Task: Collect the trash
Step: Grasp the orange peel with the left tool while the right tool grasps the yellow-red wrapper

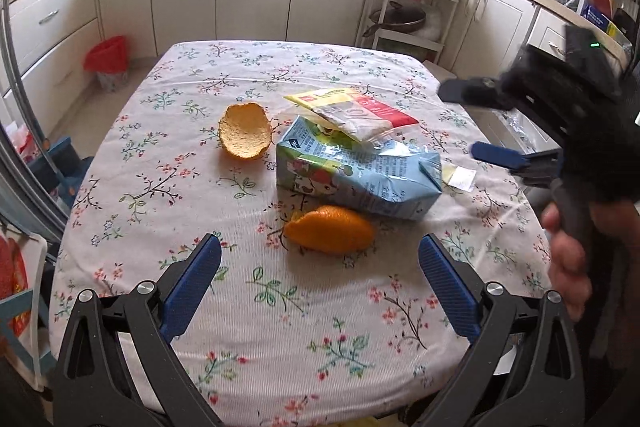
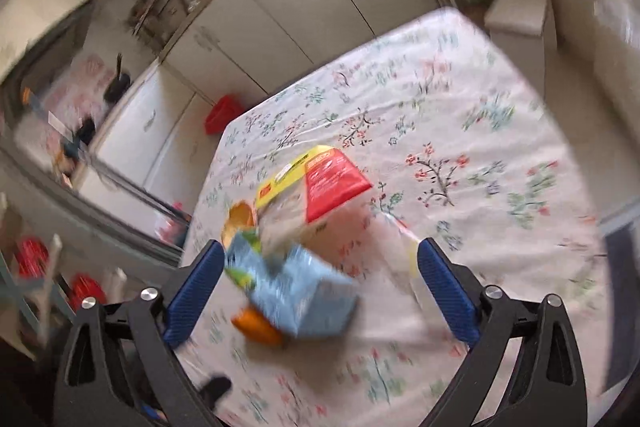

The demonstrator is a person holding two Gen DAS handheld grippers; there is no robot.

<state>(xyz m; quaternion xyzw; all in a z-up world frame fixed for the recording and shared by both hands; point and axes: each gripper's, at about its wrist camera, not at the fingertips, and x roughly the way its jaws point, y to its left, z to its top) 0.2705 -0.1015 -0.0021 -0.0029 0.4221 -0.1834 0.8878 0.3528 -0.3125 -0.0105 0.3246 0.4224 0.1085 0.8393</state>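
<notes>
A crushed blue milk carton [image 1: 356, 175] lies mid-table, with a yellow-and-red plastic wrapper [image 1: 352, 111] leaning on its far side. An orange peel [image 1: 330, 229] lies in front of it and a cup-shaped peel [image 1: 245, 131] to its left. A small white scrap [image 1: 460, 177] lies to the right. My left gripper [image 1: 320, 267] is open and empty, just short of the near peel. My right gripper [image 1: 464, 121] is open above the table's right edge. In the blurred right wrist view it [image 2: 320, 267] hovers over the carton [image 2: 296, 295], wrapper [image 2: 320, 187] and peels [image 2: 256, 323].
The table [image 1: 200, 307] has a floral cloth. A red-lined bin [image 1: 108, 61] stands on the floor at the far left by white cabinets. A white rack [image 1: 404, 15] with pots stands behind the table. A white stool [image 2: 520, 7] is near the far corner.
</notes>
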